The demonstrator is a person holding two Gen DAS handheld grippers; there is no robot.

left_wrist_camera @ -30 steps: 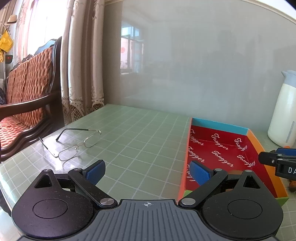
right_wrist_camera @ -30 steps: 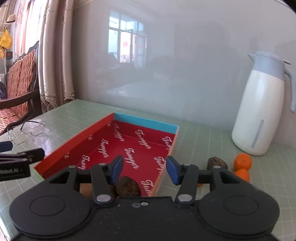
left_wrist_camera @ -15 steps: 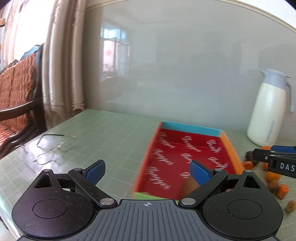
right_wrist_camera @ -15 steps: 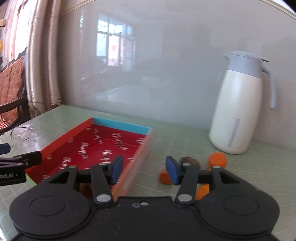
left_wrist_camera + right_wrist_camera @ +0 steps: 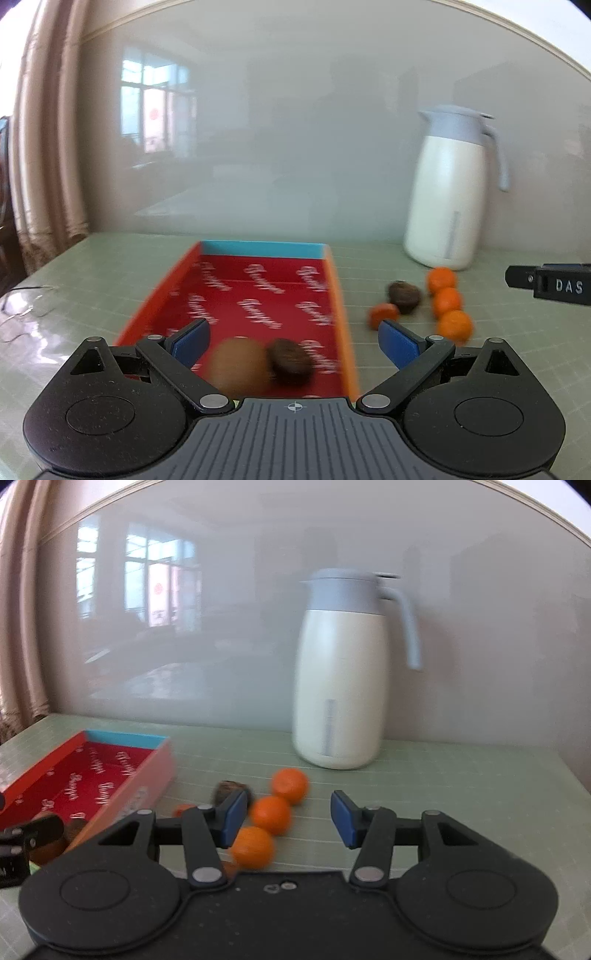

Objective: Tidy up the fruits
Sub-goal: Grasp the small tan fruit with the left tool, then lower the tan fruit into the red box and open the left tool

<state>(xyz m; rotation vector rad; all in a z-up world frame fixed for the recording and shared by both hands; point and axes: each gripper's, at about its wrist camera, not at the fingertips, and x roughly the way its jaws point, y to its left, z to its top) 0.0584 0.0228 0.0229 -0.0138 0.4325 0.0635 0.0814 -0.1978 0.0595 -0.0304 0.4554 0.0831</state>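
On the left, the red box (image 5: 258,295) already holds two brown fruits (image 5: 290,360) at its near end, between the wide, empty jaws of the left gripper (image 5: 291,338). To its right, on the green table (image 5: 461,775), a dark fruit (image 5: 404,293), a small reddish one (image 5: 384,315) and three oranges (image 5: 269,814) still wait. The right gripper (image 5: 288,816) hangs partly open over them, holding nothing.

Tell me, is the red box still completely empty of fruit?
No, the red box already holds two brown fruits lying side by side at its near end, in the left wrist view.
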